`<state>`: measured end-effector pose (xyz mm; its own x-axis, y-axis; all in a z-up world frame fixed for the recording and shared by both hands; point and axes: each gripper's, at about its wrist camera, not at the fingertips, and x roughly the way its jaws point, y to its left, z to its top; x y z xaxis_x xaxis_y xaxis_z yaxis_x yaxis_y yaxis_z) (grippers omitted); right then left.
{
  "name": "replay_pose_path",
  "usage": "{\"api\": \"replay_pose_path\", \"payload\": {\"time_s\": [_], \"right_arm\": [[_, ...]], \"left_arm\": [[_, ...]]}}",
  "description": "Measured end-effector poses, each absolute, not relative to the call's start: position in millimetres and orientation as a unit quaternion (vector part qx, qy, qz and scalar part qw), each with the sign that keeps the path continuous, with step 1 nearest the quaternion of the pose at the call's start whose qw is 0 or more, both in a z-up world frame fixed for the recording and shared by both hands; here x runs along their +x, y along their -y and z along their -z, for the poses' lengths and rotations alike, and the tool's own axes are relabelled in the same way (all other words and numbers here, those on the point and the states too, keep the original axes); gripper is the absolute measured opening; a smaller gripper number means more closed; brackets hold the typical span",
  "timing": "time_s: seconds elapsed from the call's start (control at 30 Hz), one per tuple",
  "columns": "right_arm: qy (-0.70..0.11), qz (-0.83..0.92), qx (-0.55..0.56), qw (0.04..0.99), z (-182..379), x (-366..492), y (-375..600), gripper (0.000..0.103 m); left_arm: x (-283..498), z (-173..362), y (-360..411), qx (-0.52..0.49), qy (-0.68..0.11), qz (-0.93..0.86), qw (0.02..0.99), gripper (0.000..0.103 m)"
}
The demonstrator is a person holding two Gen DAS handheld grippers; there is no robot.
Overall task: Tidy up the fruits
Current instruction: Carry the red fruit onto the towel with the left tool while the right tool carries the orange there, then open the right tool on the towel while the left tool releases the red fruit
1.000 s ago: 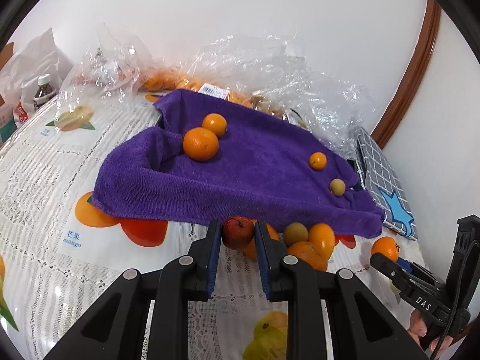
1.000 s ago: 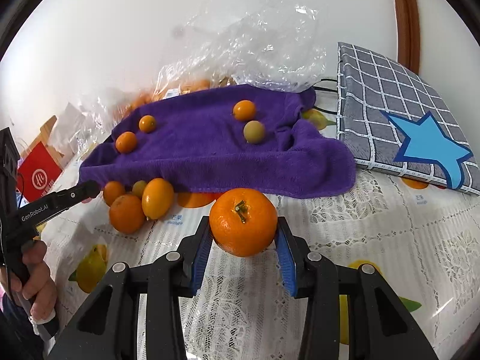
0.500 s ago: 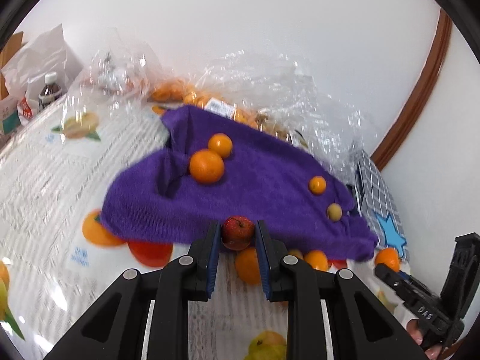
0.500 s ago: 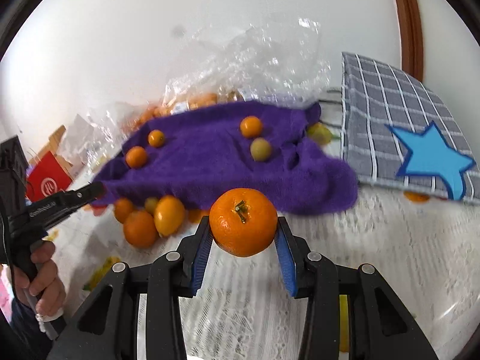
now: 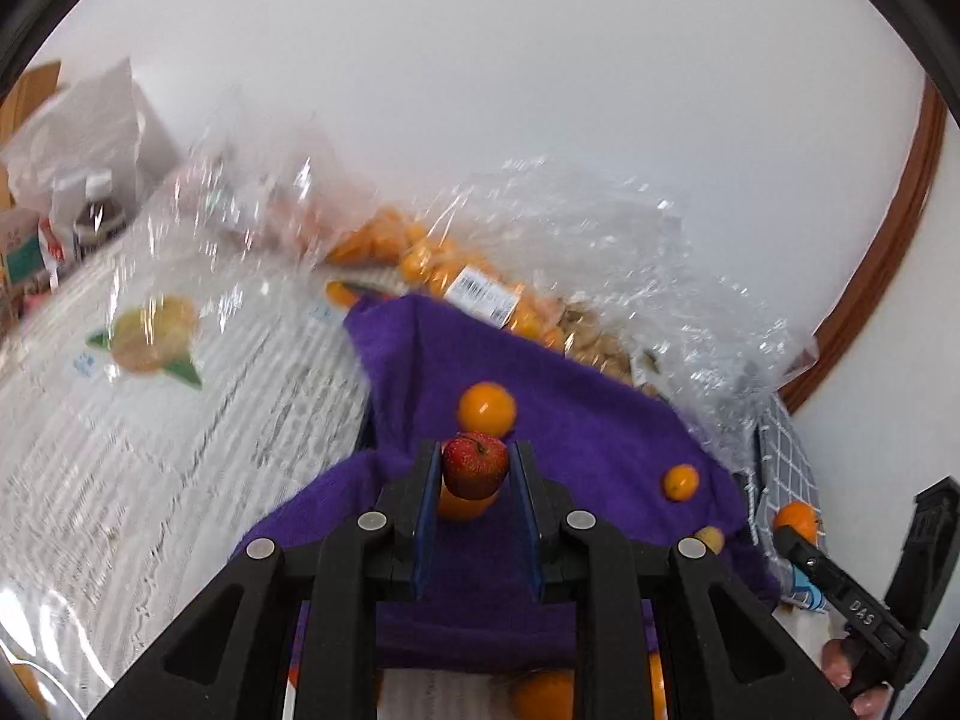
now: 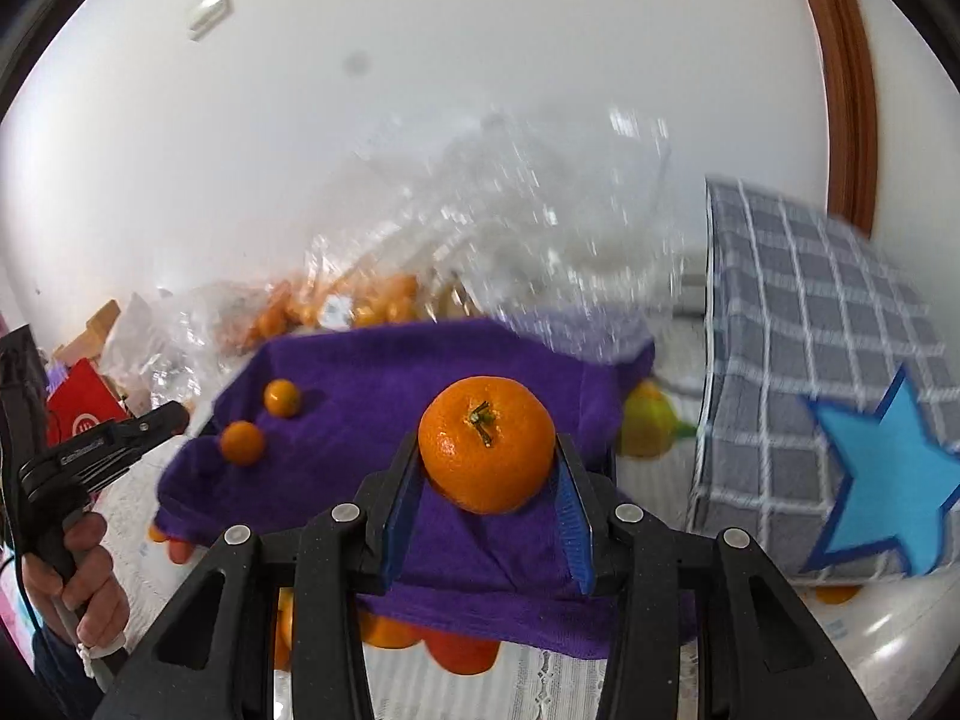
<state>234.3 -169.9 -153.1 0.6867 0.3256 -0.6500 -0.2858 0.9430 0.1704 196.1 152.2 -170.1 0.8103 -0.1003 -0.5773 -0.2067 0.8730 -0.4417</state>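
My left gripper [image 5: 474, 474] is shut on a small red apple [image 5: 475, 465] and holds it above the purple towel [image 5: 570, 420]. Two oranges [image 5: 487, 408] and a small orange [image 5: 681, 482] lie on the towel; one orange is partly hidden behind the apple. My right gripper [image 6: 487, 468] is shut on a large orange [image 6: 486, 444] with a green stem, held above the towel [image 6: 372, 396]. Two small oranges [image 6: 282, 398] lie on the towel's left part. More oranges [image 6: 384, 630] lie on the table at the towel's near edge.
Clear plastic bags [image 5: 540, 252] with fruit lie behind the towel by the white wall. A grey checked cushion with a blue star [image 6: 840, 420] stands to the right. Boxes and a bottle [image 5: 90, 204] are at the far left. The lace tablecloth [image 5: 150, 420] has printed fruit.
Both grippers have lifted off the table with their fruit and moved forward over the purple towel. The loose oranges at the towel's near edge now lie beneath and behind the fingers.
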Motion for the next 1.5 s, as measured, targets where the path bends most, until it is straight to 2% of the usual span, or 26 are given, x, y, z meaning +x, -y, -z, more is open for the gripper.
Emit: {"api": "replay_pose_path", "payload": {"time_s": [0.1,0.67,0.87,1.1,1.17,1.23,1.27,1.5], "right_arm": [[-0.402,-0.167,0.04,0.899,175,244,172,0.042],[-0.419,-0.166,-0.024,0.893,192,239,150,0.042],[-0.416,-0.156,-0.036,0.895,192,238,148,0.042],[-0.415,-0.154,-0.045,0.896,193,237,146,0.043],[-0.415,-0.154,-0.049,0.895,193,237,145,0.044],[-0.414,-0.157,-0.052,0.895,192,236,144,0.057],[-0.413,-0.163,-0.053,0.894,192,236,144,0.059],[-0.397,-0.166,-0.043,0.902,185,232,148,0.061]], "left_arm": [[200,179,-159,-0.273,-0.325,-0.022,0.905,0.022],[208,187,-153,-0.256,-0.35,-0.015,0.901,0.022],[209,186,-144,-0.224,-0.362,-0.019,0.905,0.022],[214,186,-125,-0.141,-0.385,-0.056,0.91,0.022],[214,187,-124,-0.133,-0.387,-0.059,0.911,0.022],[215,187,-124,-0.125,-0.388,-0.061,0.911,0.022],[216,188,-123,-0.12,-0.388,-0.063,0.912,0.022],[217,188,-122,-0.116,-0.38,-0.067,0.915,0.022]]}}
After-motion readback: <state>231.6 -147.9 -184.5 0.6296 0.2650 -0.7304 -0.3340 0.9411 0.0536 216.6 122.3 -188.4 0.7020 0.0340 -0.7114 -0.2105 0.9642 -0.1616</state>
